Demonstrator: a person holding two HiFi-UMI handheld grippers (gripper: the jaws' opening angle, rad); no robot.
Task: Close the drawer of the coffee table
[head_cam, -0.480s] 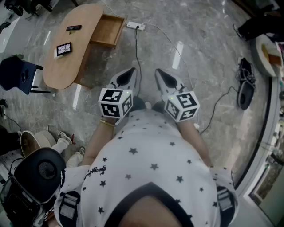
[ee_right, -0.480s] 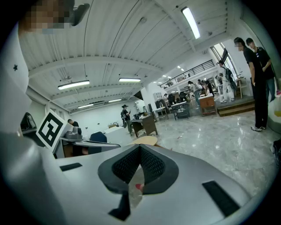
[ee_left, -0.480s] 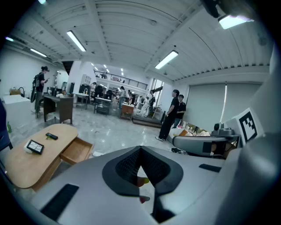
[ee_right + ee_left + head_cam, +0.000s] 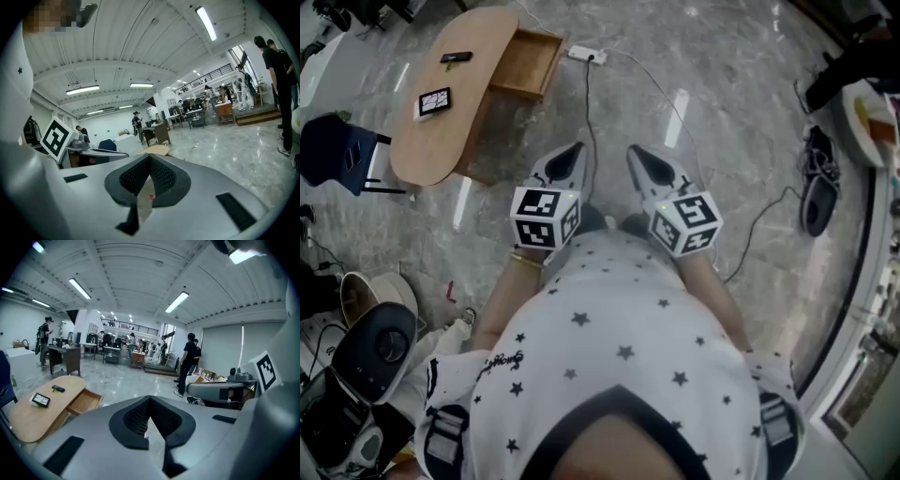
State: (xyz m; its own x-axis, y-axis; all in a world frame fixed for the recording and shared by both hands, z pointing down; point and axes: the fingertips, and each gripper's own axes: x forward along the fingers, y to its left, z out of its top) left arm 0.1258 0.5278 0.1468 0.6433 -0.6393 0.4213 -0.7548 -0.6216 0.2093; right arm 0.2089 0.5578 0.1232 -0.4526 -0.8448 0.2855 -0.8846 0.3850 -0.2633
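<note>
Here, the left gripper (image 4: pixel 577 150) and the right gripper (image 4: pixel 634 152) are being held side by side just ahead of the person's chest. Both are being pointed slightly downward, their fingers (image 4: pixel 136 420) being pressed together on nothing. The drawer (image 4: pixel 525 64) is standing pulled out of the wooden worktop (image 4: pixel 441 141), well apart from both grippers, ahead and leftward. A dark slab (image 4: pixel 435 102), possibly a phone, is lying on top.

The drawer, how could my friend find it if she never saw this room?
Find the oval wooden coffee table on the marble floor, upper left in the head view. The drawer is the shallow wooden box sticking out of its side toward the white power strip, the only open box there.
</note>
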